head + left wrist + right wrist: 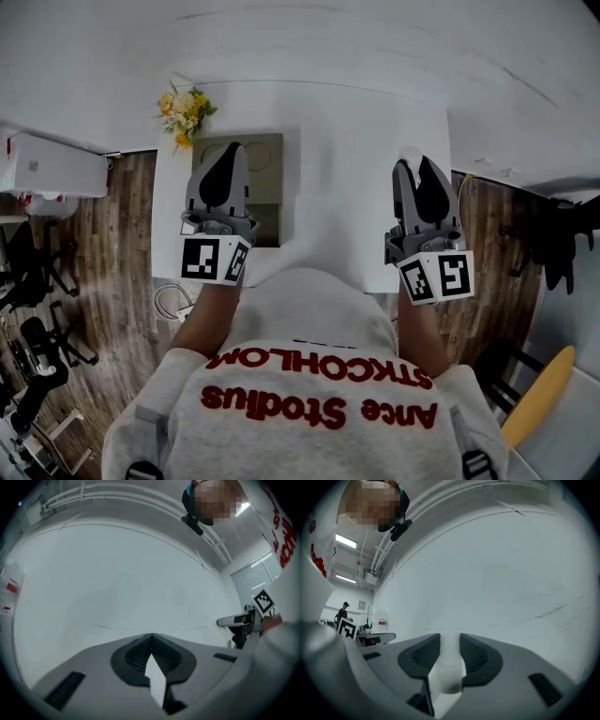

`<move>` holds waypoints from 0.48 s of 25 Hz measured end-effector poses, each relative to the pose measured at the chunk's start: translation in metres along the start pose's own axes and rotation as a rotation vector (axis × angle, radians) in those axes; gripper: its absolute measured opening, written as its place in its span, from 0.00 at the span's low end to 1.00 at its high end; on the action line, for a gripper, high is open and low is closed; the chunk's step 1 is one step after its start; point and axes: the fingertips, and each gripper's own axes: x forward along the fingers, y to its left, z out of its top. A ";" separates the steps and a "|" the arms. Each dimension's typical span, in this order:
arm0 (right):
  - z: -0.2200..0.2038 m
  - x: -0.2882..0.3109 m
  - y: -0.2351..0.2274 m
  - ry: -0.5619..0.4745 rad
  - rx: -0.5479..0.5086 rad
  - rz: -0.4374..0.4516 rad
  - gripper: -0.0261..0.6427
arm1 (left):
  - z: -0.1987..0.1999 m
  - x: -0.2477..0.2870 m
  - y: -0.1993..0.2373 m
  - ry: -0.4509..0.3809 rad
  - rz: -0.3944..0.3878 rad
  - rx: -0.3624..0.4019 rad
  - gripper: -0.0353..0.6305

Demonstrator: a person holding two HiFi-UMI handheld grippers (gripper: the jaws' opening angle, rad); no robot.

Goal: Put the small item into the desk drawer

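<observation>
Overhead, the head view shows both forearms reaching forward from a gray sweatshirt (309,375) over a white tabletop (356,187), each hand carrying its tool with the jaws pointing away from the body towards the far edge. The left gripper (231,150) hangs over the left half of the tabletop, above an olive-brown rectangular panel (262,159); whether that panel is the drawer cannot be told. The right gripper (418,161) is held well apart from it, near the right edge. A bunch of yellow flowers (185,112) sits at the far left corner.

From the left gripper view, the left gripper (151,634) has its jaws pressed together at the tips, with nothing between them, and they face a bare pale wall (117,583), so the tool is tilted up off the tabletop. At the right rim of this view the other tool shows side-on with its marker cube (264,601).

From the right gripper view, the right gripper (450,637) pinches a small white item (449,667) between its pads, the jaws held apart by it; the item fills the gap and reaches the tips. This grip is hard to make out from the head view. The same pale wall lies ahead, and far off at the left a standing person (344,609) appears.
</observation>
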 end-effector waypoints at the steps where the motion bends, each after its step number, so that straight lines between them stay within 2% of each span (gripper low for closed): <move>1: 0.001 0.001 0.003 0.000 0.001 0.015 0.24 | 0.002 -0.003 0.001 -0.004 0.010 0.000 0.06; 6: 0.001 0.014 0.026 0.005 0.018 0.106 0.24 | 0.006 -0.022 0.017 -0.010 0.080 0.002 0.06; 12: -0.005 0.037 0.064 0.026 0.013 0.237 0.24 | 0.008 -0.056 0.047 -0.003 0.204 0.013 0.06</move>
